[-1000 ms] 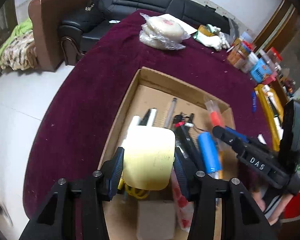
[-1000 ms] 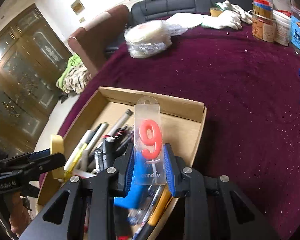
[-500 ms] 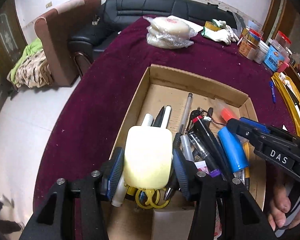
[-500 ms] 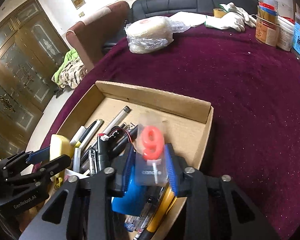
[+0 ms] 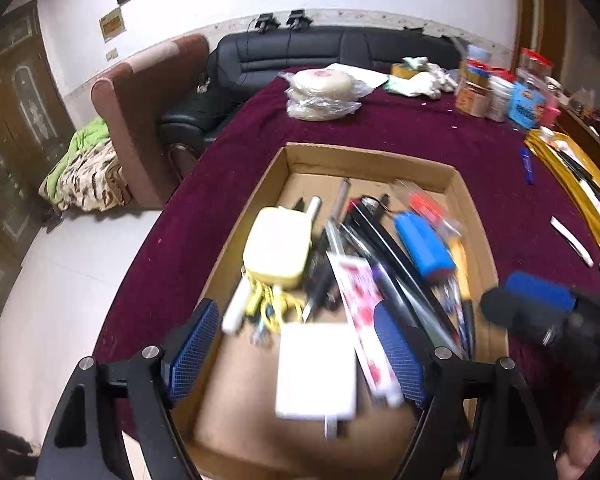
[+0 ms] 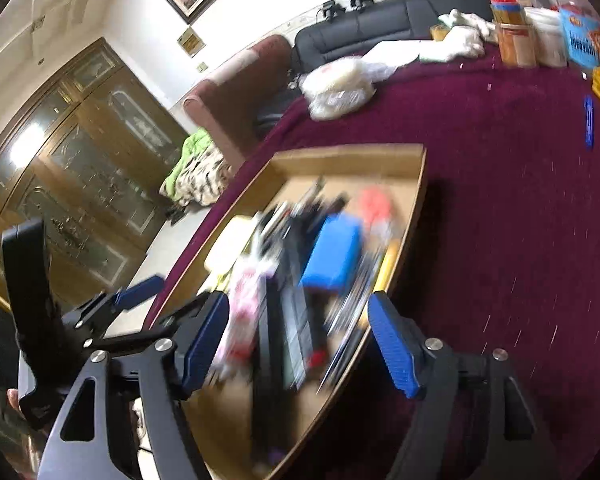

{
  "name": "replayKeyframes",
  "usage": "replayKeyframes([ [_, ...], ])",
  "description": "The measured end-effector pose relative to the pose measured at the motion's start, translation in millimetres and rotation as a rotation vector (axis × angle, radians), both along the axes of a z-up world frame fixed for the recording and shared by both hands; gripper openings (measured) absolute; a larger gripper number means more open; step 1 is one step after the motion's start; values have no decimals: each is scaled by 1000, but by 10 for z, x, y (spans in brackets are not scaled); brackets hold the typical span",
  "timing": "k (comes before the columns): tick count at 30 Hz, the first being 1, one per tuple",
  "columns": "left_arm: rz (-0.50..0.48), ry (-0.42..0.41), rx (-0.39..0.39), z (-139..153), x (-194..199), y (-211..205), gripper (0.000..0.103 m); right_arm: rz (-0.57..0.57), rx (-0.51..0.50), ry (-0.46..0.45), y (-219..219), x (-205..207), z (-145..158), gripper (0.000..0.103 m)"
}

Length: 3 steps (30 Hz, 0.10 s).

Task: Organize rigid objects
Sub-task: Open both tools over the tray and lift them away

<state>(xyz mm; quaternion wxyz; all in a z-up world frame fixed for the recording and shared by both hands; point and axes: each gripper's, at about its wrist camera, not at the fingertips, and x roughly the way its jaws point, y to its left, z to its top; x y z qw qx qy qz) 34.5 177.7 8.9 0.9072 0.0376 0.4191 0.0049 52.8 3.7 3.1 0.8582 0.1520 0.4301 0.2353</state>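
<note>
Now both my grippers, left gripper (image 5: 298,354) and right gripper (image 6: 298,346), are opening their fingers, nothing pinched; yellow case (image 5: 278,246) and candle pack (image 6: 376,208) lie in the cardboard box (image 5: 364,162) on the tabletop (image 5: 500,152).

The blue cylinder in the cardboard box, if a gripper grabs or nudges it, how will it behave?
The blue cylinder looks rigid, so it should probably hold its shape in a grip. Being round, it may roll if nudged, though the pens packed beside it would likely stop it. Its smooth-looking skin could slip between pads.
</note>
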Motion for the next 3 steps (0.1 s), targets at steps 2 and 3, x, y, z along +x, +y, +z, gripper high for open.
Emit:
replayKeyframes([
  [2,1,-26,7,0,-132,-7,84,-11,-20,-19,73,-223,-4,71],
  [3,4,-32,14,5,-164,-17,85,-30,-28,-22,74,-277,-3,71],
])
